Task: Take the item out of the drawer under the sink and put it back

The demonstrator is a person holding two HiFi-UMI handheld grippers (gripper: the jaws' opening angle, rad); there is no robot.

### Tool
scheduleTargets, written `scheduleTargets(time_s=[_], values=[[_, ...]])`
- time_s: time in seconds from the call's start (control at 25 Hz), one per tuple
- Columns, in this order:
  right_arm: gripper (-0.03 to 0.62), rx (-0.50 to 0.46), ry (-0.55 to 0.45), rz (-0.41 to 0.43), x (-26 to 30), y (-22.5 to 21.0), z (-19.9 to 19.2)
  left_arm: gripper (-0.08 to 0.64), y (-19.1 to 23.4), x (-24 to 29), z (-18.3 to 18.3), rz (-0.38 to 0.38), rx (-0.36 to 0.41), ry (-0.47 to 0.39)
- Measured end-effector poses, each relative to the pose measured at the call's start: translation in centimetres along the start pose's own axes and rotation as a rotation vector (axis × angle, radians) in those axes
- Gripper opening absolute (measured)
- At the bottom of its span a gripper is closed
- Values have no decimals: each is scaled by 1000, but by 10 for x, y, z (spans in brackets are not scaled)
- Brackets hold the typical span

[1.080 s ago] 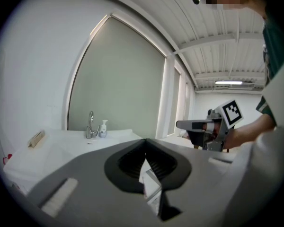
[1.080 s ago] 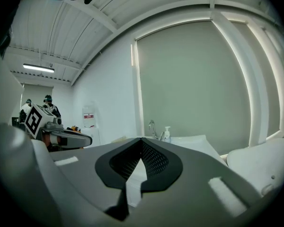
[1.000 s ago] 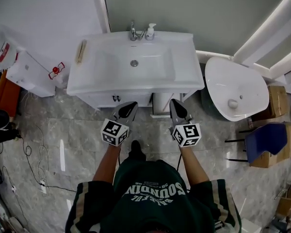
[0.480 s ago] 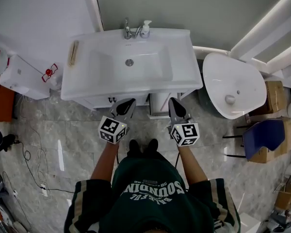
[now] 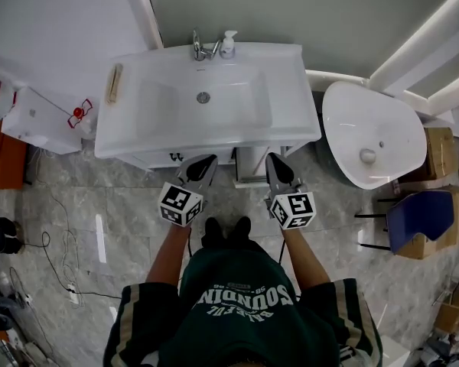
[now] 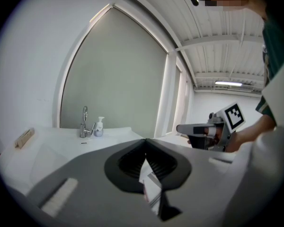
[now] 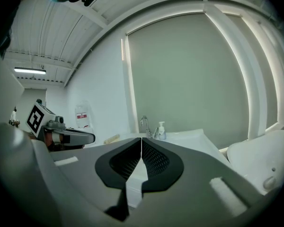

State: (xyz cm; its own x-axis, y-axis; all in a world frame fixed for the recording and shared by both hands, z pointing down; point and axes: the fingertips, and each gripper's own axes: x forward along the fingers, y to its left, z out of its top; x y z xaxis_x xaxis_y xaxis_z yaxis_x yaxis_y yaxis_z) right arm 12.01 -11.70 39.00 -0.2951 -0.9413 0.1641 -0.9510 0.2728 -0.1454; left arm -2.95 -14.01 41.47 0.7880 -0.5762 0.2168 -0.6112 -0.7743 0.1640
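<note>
The grey marbled tile floor (image 5: 99,205) fills most of the head view and runs off every edge. On it stands the glossy white vanity sink (image 5: 138,132) with a rectangular bowl. Its overhanging top hides nearly all of the white drawer front (image 5: 214,157) below, so only a thin strip with 2 small dark handles (image 5: 176,157) shows. The item itself does not show in any view.

To the right sits a smooth white oval basin (image 5: 367,121), with a blue seat (image 5: 417,216) and a brown cardboard box (image 5: 437,151) partly cut off beyond it. My dark green jersey (image 5: 237,312) carries white lettering, upside down from here; "SOUNDIN" is the part I can read. At the far left, a white boxy unit (image 5: 38,117) bears a red mark too small to read.

My left gripper (image 5: 205,163) and right gripper (image 5: 274,163) hover side by side, just in front of the vanity. Each has grey jaws closed tip to tip on nothing and a black-and-white marker cube.

At the back rim stand a chrome tap (image 5: 201,48) and a small white pump bottle (image 5: 228,44). A tan brush-like bar (image 5: 115,82) lies on the left rim.
</note>
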Motion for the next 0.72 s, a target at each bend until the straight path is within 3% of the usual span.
scheduleTargets(time_s=[0.52, 0.72], values=[[17, 148, 206, -44, -6, -30, -107, 49, -17, 15, -77, -39, -69, 140], [43, 137, 253, -57, 0, -38, -135, 49, -26, 23, -96, -68, -70, 168]])
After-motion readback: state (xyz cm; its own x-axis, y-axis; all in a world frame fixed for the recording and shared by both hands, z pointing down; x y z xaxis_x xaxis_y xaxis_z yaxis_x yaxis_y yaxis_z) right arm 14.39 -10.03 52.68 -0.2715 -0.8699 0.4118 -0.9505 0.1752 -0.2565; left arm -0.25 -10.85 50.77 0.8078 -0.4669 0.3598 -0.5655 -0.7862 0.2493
